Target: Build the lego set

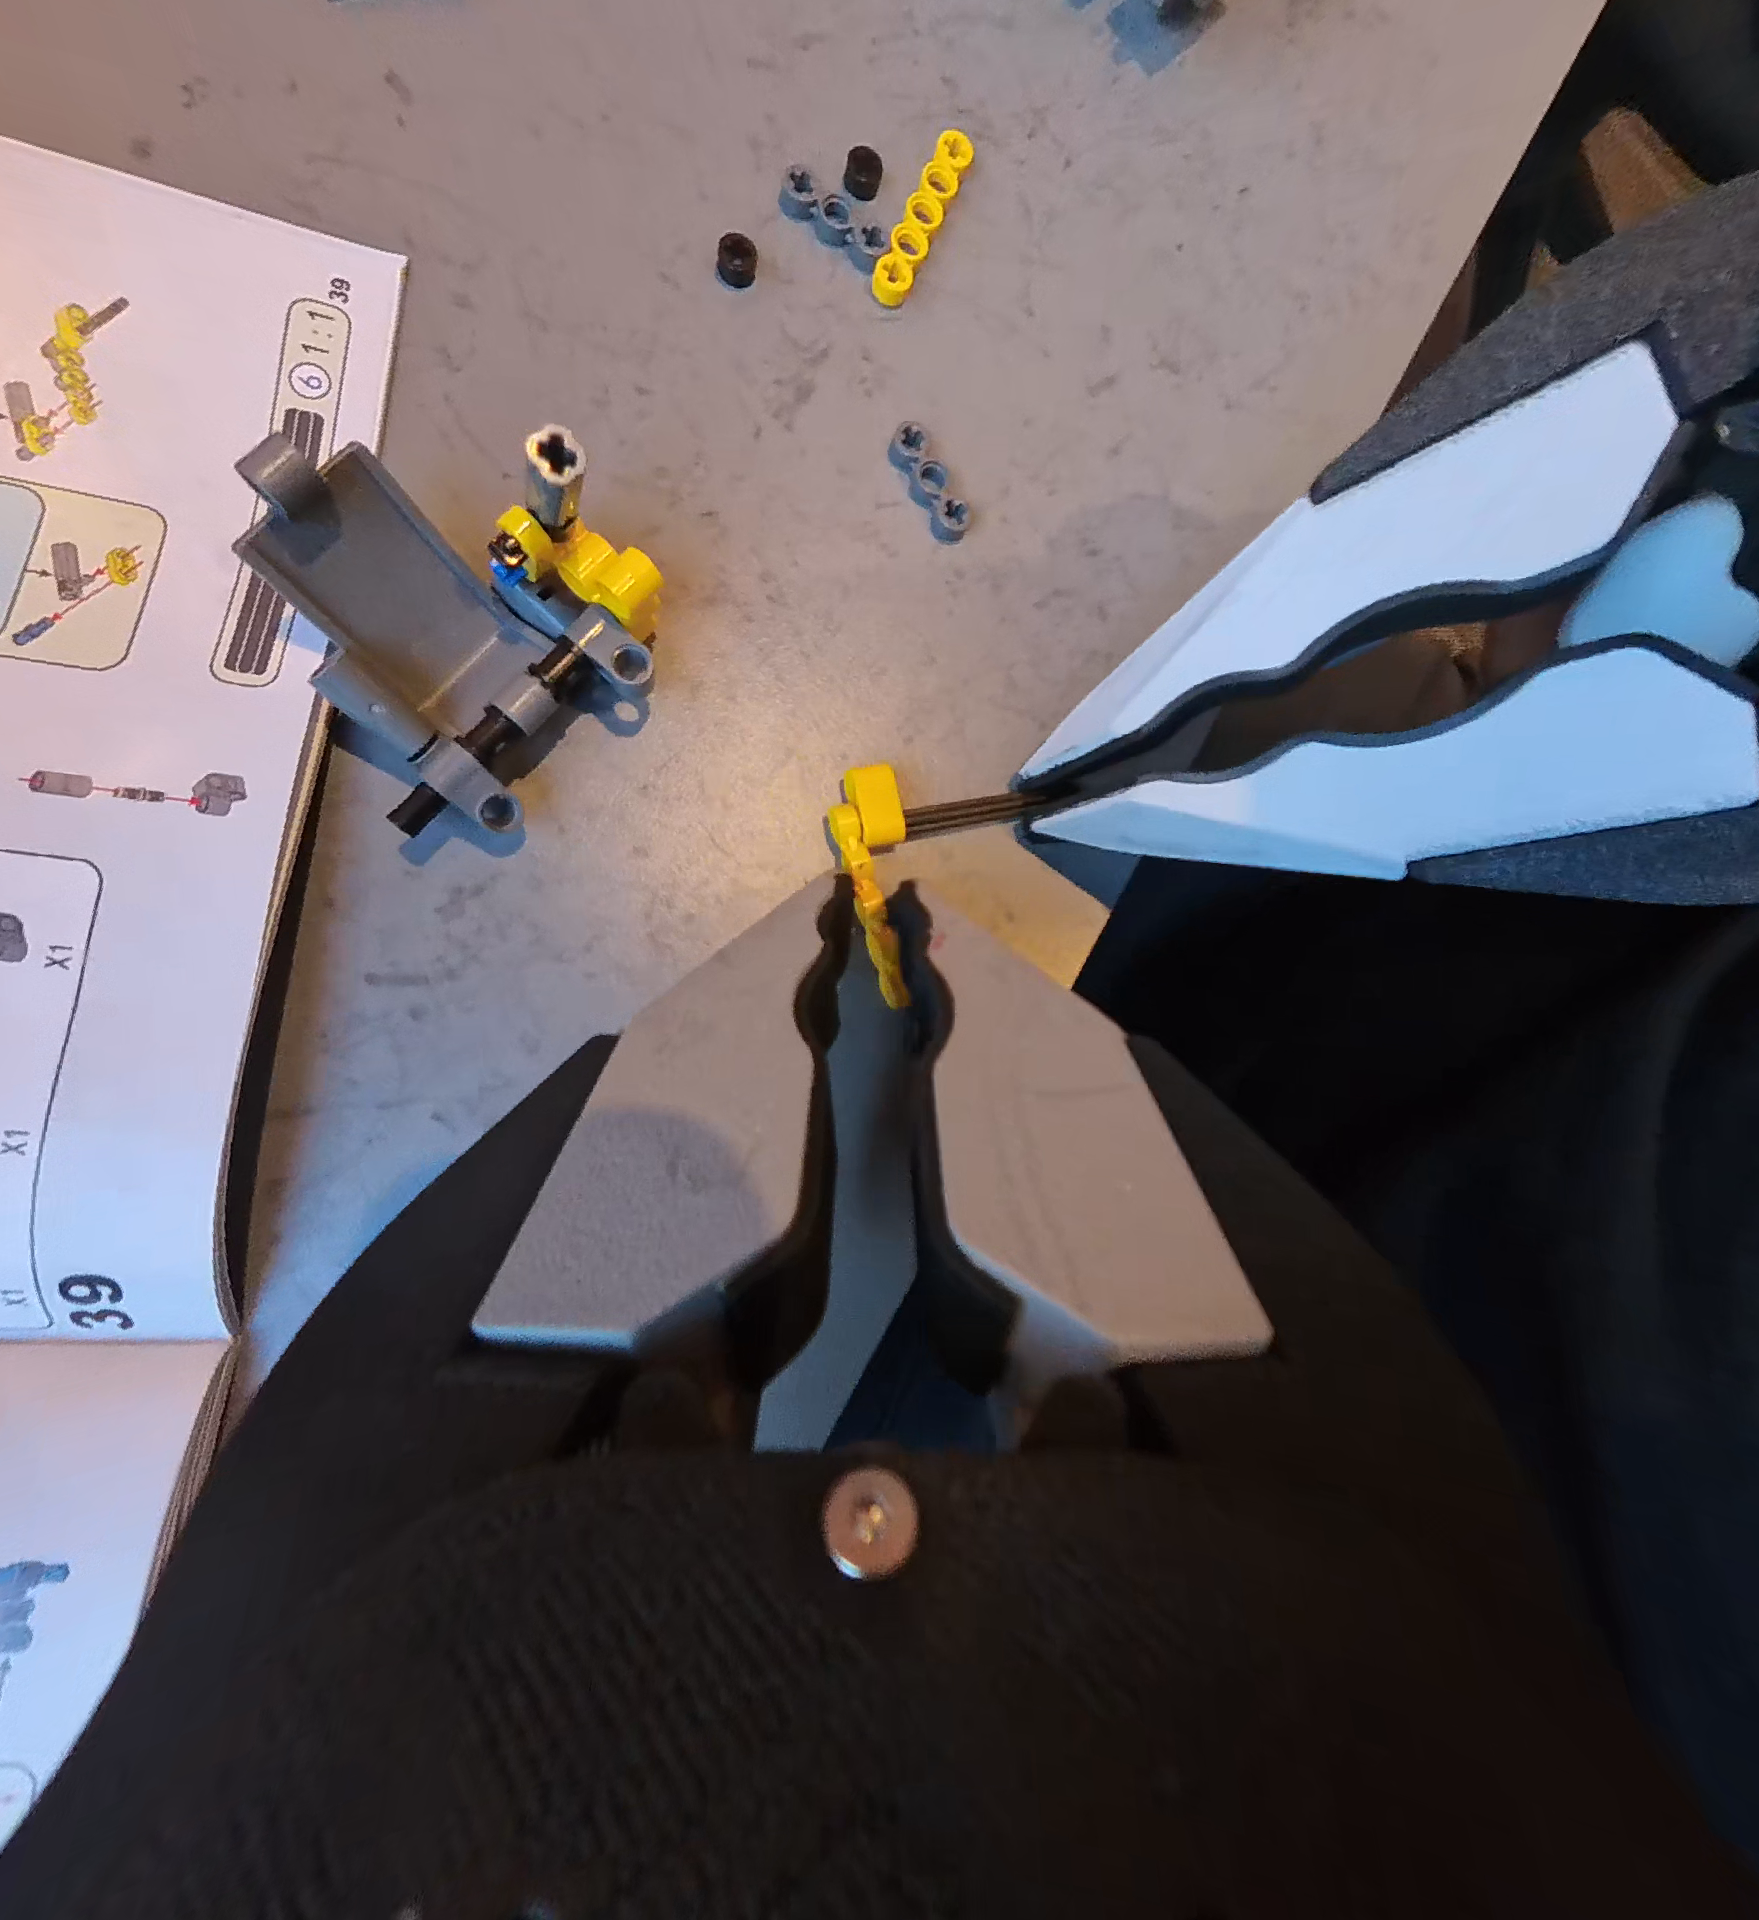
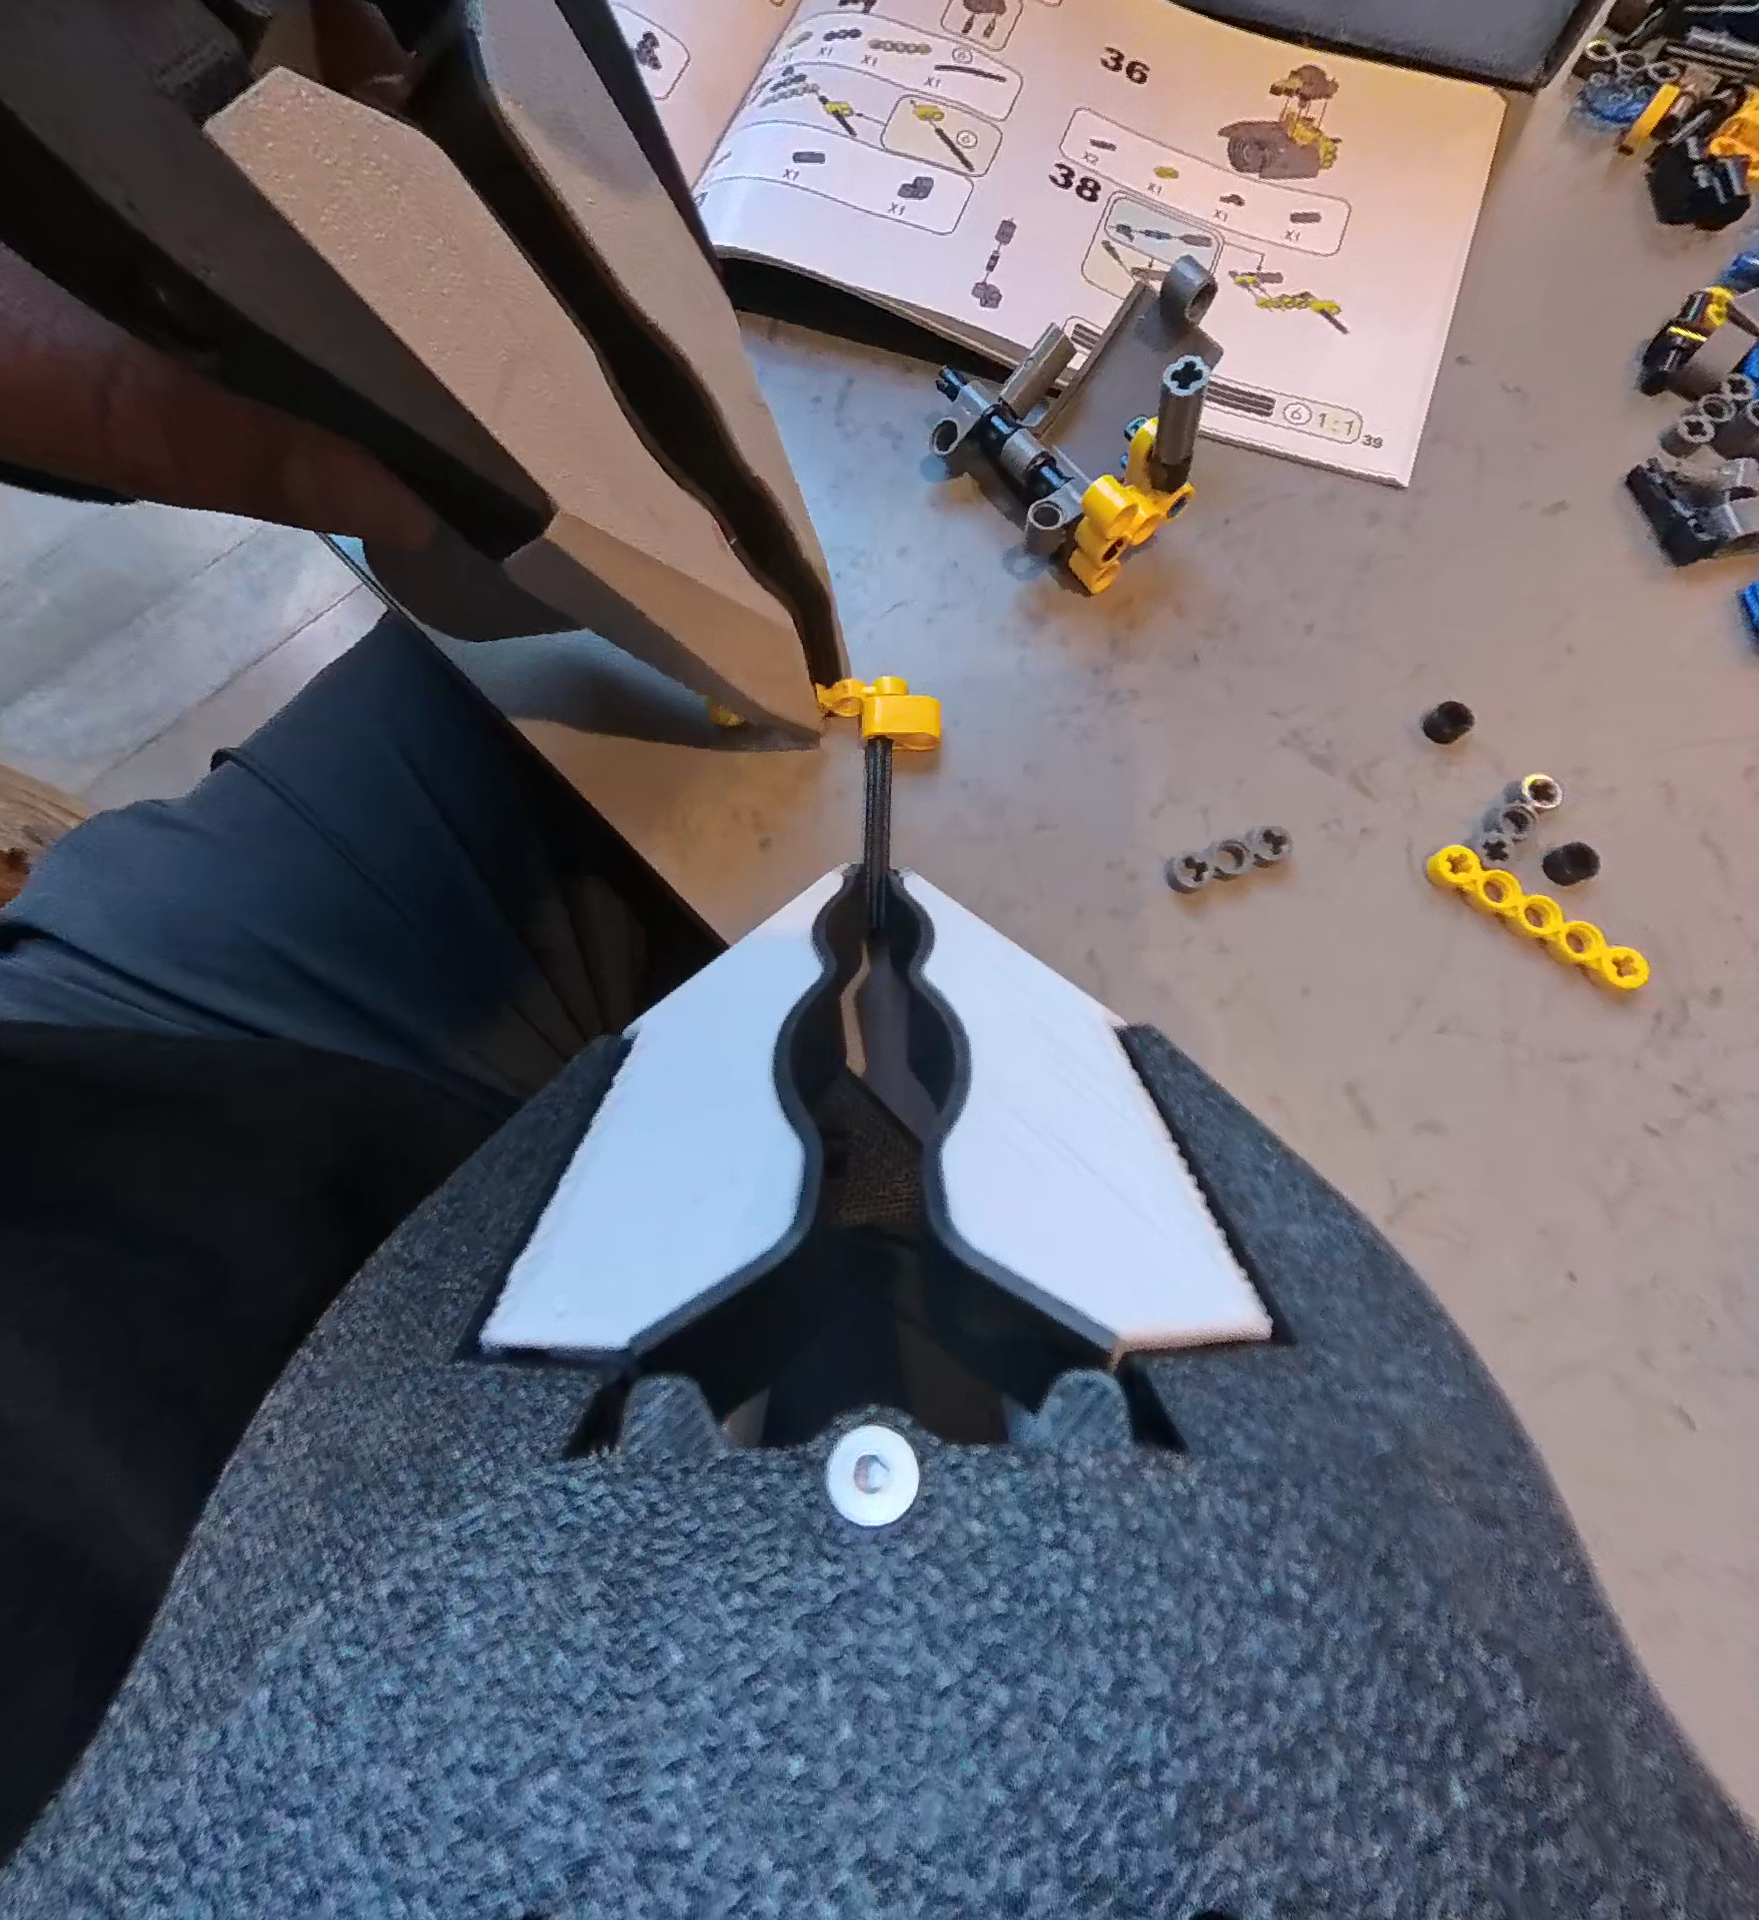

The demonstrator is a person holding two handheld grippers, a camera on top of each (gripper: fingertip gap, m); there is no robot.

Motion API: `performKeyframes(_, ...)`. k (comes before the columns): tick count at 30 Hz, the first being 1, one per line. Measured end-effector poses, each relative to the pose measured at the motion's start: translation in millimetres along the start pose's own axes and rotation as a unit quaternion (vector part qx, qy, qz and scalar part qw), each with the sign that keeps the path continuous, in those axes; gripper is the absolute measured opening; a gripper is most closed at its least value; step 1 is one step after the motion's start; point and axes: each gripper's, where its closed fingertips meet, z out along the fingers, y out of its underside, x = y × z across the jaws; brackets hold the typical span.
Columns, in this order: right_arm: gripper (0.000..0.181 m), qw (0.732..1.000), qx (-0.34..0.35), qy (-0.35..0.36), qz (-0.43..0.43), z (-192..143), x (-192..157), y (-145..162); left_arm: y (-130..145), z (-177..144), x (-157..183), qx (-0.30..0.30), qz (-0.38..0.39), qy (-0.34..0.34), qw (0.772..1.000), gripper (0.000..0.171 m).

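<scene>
Landmark: the grey-and-yellow sub-assembly standing on the counter, its back edge on the open instruction booklet.

Left gripper: fingers clenched on a thin yellow beam, edge-on between the tips, only its far end sticking out. Held over the counter's near edge, toward the camera from the sub-assembly.

Right gripper: fingers clamped on a black axle. The axle's far end sits in a yellow connector, which meets the beam's free end. Can't tell whether it's fully seated.

Handling, my read: all small hard plastic, near weightless, stiff, a bit slick. The beam is thin, so an edge grip can twist; hold it on the flat faces close to the joint. The axle is ridged, grips fine, but a grip near its end gives leverage to skew; hold closer to the connector.

Loose beyond the sub-assembly, well apart from both grippers: a yellow five-hole beam, two short grey three-hole beams, two black bushings. In the right wrist view, a pile of mixed parts lies past it to the right.
</scene>
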Motion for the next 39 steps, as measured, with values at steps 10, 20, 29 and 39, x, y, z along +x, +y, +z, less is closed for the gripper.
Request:
performKeyframes(10, 0.003, 1.000, 0.003, -0.002, 0.006, -1.4, 0.2, 0.9, -1.0, -0.4, -1.2, -0.011, 0.015, -0.025, 1.000, 0.013)
performKeyframes(20, 0.003, 1.000, 0.005, -0.009, 0.004, -2.3, 1.2, 1.4, -4.9, -2.8, -5.7, -0.012, -0.001, -0.023, 1.000, 0.019)
performKeyframes(29, 0.003, 1.000, 0.015, -0.019, 0.016, -1.9, 6.4, 0.7, -4.8, 2.7, -8.7, -0.027, 0.011, -0.037, 0.999, 0.003)
performKeyframes(39, 0.003, 0.999, 0.016, -0.027, 0.028, 0.1, 7.3, -1.1, -5.0, 4.0, -6.1, -0.039, 0.053, -0.037, 0.997, 0.003)
